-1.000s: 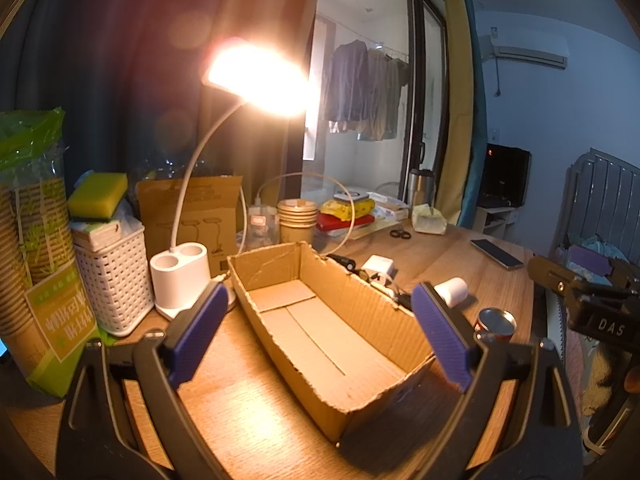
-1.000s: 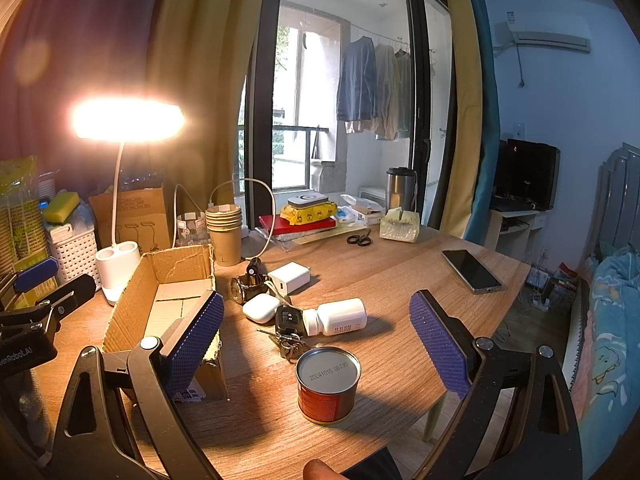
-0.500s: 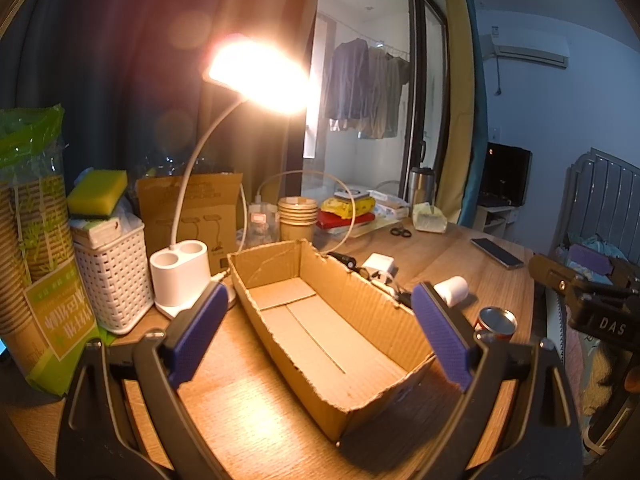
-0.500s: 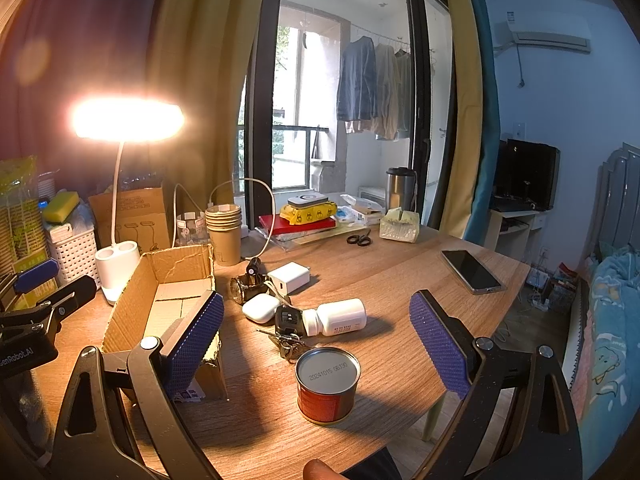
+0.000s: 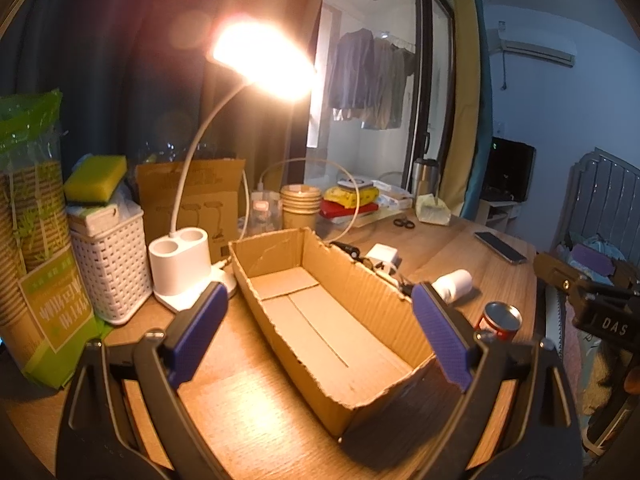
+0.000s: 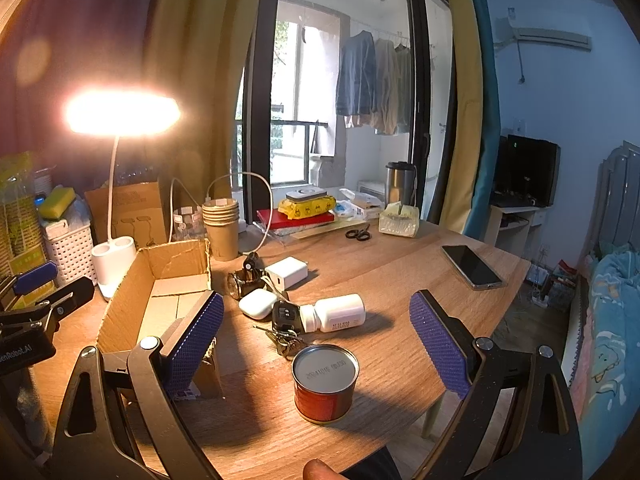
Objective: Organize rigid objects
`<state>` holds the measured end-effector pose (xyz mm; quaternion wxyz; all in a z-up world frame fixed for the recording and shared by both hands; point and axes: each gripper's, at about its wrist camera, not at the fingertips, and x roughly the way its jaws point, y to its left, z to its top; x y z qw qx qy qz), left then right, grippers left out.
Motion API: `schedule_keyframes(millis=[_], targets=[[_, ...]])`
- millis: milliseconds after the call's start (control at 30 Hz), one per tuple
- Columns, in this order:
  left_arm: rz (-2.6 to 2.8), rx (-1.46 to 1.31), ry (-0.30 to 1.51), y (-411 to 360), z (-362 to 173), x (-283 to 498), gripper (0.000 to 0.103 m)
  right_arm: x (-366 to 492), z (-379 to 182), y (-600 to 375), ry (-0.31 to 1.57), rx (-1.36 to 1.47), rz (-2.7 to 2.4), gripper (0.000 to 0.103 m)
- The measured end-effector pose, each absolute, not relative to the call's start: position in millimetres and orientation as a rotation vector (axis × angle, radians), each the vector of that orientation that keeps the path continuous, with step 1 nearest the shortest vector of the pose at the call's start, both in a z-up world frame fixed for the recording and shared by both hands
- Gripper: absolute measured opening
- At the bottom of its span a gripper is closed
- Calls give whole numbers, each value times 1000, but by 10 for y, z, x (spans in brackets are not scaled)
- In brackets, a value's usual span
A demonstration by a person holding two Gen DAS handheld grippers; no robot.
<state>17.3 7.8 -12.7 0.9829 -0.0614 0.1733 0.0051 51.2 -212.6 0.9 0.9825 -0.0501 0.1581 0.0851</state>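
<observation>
Two grippers, both wide open and holding nothing. Left gripper [image 5: 318, 334] hovering over the empty box [image 5: 328, 316] on the desk [image 6: 400, 280]. Right gripper [image 6: 316, 346] hanging above the can [image 6: 325, 382], upright near the desk's front edge. Behind it, keys [image 6: 285, 340], a white bottle [image 6: 334, 313] lying sideways, an earbud case [image 6: 258, 305], a charger [image 6: 287, 271].

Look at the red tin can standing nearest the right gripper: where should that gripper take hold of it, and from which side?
Grip the red tin can across its curved side wall, below the top rim, coming in level from the table's near edge. It stands upright with a flat sealed lid, and the open right gripper already faces it, its jaws spread wider than the can. The keys lie just behind it, so stop short.
</observation>
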Motion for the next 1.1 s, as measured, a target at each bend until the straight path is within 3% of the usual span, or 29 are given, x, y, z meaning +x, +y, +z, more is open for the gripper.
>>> schedule_keyframes(millis=[833, 933, 967, 1100], targets=[[56, -252, 840, 352, -863, 896, 94, 879, -357, -2306, 472, -99, 116, 96], [56, -230, 859, 394, -844, 923, 80, 900, -394, -2312, 482, -103, 115, 96], [52, -215, 854, 395, -826, 923, 70, 907, -405, -2310, 486, -105, 115, 96], [19, -147, 856, 366, -769, 935, 61, 920, -430, -2305, 497, -105, 124, 96]])
